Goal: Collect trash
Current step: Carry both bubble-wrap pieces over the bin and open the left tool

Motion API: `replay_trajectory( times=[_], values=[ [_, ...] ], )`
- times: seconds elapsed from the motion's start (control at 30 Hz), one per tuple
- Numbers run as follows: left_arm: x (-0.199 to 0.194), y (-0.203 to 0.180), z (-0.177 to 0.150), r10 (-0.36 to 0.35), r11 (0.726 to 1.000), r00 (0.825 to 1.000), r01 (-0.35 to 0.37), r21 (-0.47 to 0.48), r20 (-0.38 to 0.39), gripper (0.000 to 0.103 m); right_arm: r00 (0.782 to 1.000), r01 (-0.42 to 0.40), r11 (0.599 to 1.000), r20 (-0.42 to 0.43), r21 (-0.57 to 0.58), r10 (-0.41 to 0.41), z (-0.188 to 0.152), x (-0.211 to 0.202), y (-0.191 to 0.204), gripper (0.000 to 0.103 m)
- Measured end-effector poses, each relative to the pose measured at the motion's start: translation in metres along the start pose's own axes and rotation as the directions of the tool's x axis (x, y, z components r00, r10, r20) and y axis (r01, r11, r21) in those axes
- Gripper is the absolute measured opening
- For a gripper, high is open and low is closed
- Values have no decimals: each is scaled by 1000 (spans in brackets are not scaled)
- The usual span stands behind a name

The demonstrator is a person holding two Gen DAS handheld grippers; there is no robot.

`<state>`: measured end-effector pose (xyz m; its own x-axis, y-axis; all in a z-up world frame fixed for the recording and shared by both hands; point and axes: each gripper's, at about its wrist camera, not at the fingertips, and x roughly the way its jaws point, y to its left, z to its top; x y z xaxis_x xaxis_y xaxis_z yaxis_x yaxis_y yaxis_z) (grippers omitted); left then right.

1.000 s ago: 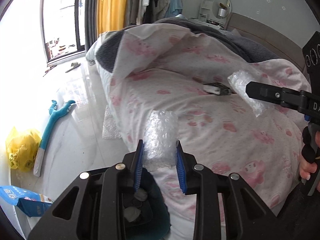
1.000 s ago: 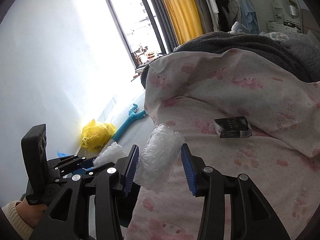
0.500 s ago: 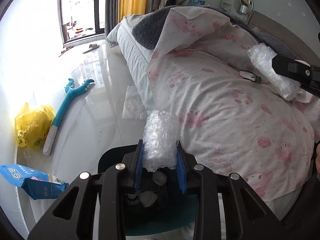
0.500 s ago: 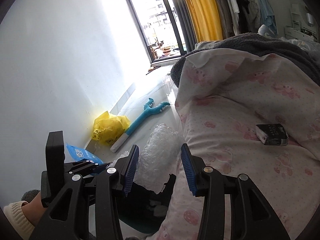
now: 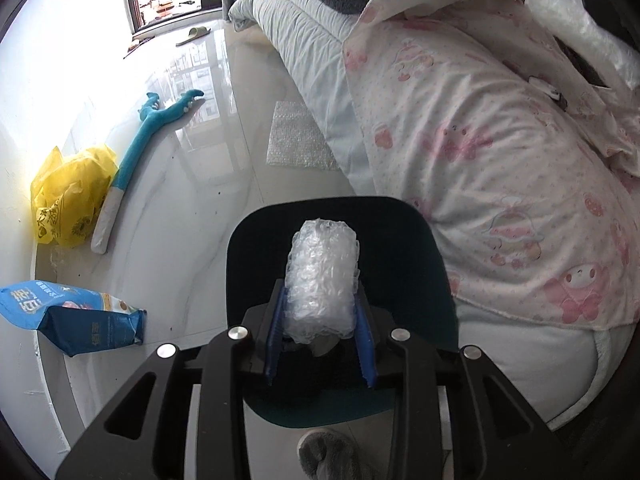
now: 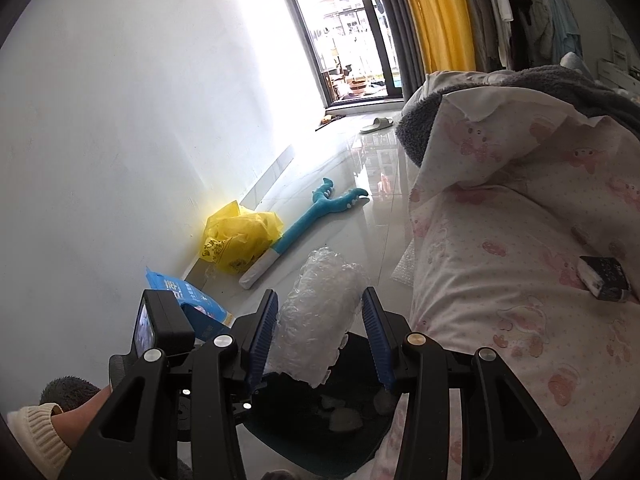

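My left gripper point(image 5: 320, 316) is shut on a roll of bubble wrap point(image 5: 323, 280) and holds it directly over the dark teal trash bin point(image 5: 436, 264) on the floor beside the bed. My right gripper point(image 6: 320, 332) is shut on a second roll of bubble wrap point(image 6: 316, 320), also above the bin point(image 6: 320, 440), which holds some crumpled white trash point(image 6: 344, 420). The right gripper's roll shows at the top right of the left wrist view point(image 5: 576, 28). A flat bubble wrap sheet point(image 5: 300, 140) lies on the floor by the bed.
The bed with a pink-print duvet point(image 5: 500, 140) fills the right side. A small black box point(image 6: 604, 278) lies on it. On the floor by the wall are a yellow plastic bag point(image 5: 68, 192), a blue snack bag point(image 5: 72, 316) and a teal plush toy point(image 5: 148, 136).
Both grippers swung left and down from over the bed toward the floor. The bin is now fully under the left gripper's roll. Both rolls stay gripped.
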<state>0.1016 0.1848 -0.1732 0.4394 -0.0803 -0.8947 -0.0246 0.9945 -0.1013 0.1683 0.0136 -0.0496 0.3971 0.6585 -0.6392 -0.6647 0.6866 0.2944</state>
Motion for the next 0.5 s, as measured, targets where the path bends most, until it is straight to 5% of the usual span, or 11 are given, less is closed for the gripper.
replay_trajectory(
  times=[0.1, 0.37, 0.5],
  values=[
    [4, 9, -9, -3, 1000, 999, 3, -9, -36, 37, 1000, -6, 1000, -14, -5, 6, 0, 9, 9, 44],
    [0, 25, -21, 16, 1000, 999, -17, -20, -41, 68, 998, -27, 999, -49, -35, 25, 1, 31, 36, 44],
    [-8, 34, -23, 3, 1000, 1000, -4, -27, -22, 73, 997, -27, 999, -77, -43, 24, -2, 44, 44, 44]
  ],
)
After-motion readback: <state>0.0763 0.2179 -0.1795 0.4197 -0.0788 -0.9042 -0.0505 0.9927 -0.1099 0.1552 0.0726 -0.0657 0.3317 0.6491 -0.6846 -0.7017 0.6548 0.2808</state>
